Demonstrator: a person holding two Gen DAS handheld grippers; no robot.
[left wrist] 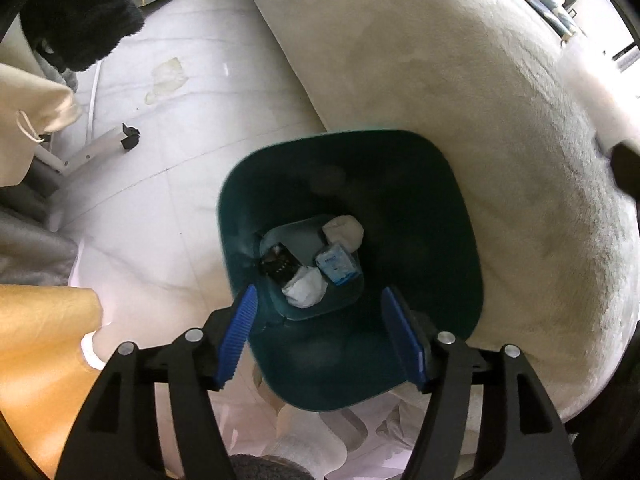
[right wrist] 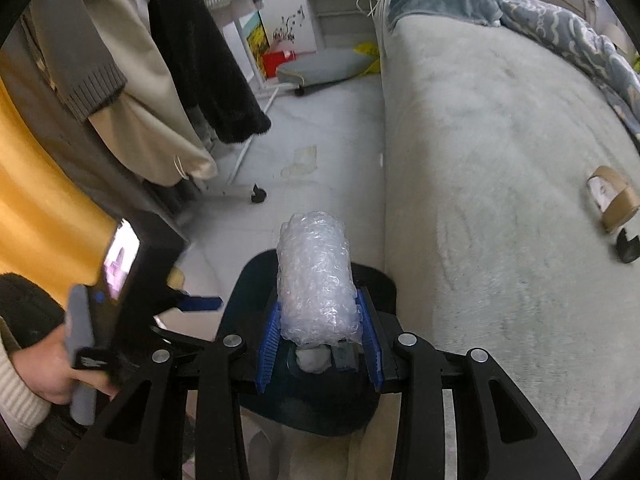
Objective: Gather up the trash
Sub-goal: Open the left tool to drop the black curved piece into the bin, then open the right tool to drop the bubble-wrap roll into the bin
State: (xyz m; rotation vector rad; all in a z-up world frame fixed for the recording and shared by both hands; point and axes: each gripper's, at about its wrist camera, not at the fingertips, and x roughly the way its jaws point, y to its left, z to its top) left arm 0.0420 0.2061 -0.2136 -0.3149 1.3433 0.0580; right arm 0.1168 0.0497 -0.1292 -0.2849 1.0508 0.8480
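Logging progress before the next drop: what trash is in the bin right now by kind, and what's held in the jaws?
Inside the teal bin, left wrist view:
White crumpled wads: 2
Blue-and-white packet: 1
Black wrapper: 1
Held over the bin by the right gripper:
Bubble wrap roll: 1
Total: 5 pieces, 4 binned. Left gripper holds 0.

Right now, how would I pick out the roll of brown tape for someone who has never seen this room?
Start from the big pale plush bed filling the right side of the right wrist view. Follow its surface to the far right edge, well away from the dark teal bin. The roll of brown packing tape lies there beside a small black object; it is the only tan ring on the bed.
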